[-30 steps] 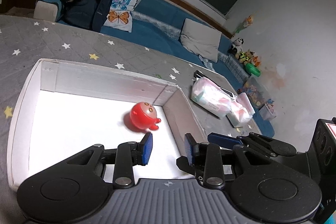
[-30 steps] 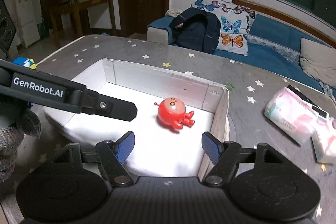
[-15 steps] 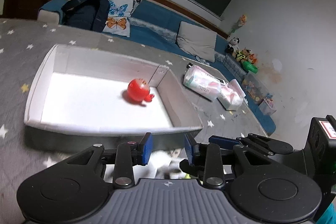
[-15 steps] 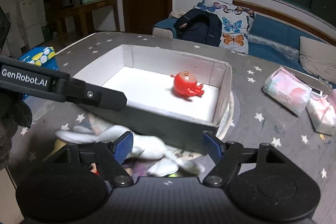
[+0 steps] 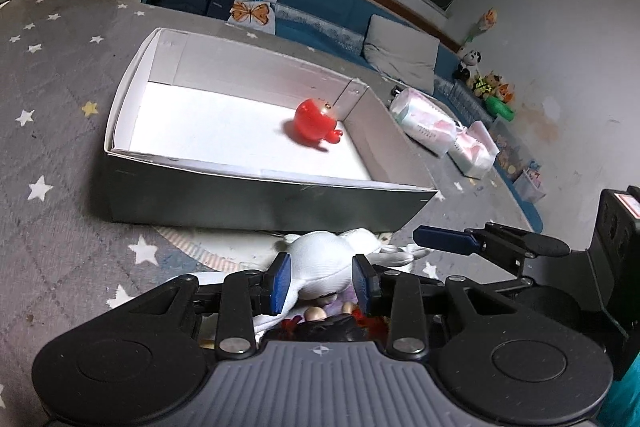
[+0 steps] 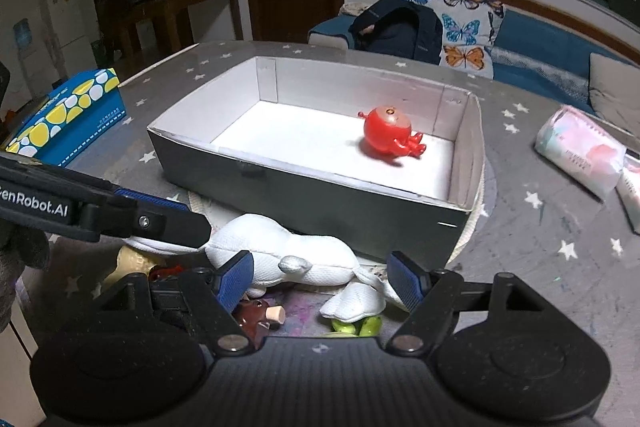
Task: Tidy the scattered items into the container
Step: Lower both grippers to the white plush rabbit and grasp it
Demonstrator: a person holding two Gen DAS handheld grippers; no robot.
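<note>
Left tool (image 5: 320, 281) jaws are opening astride the white plush toy (image 5: 322, 261), ungripped, lying before the box (image 5: 256, 197); right tool (image 6: 322, 277) gapes empty; risk: snagging neighbouring toys on closing.

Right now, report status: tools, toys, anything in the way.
Left tool opening, astride white plush toy. Right tool open, empty, above same pile. Red toy already in box. Box wall stands between pile and drop.
</note>
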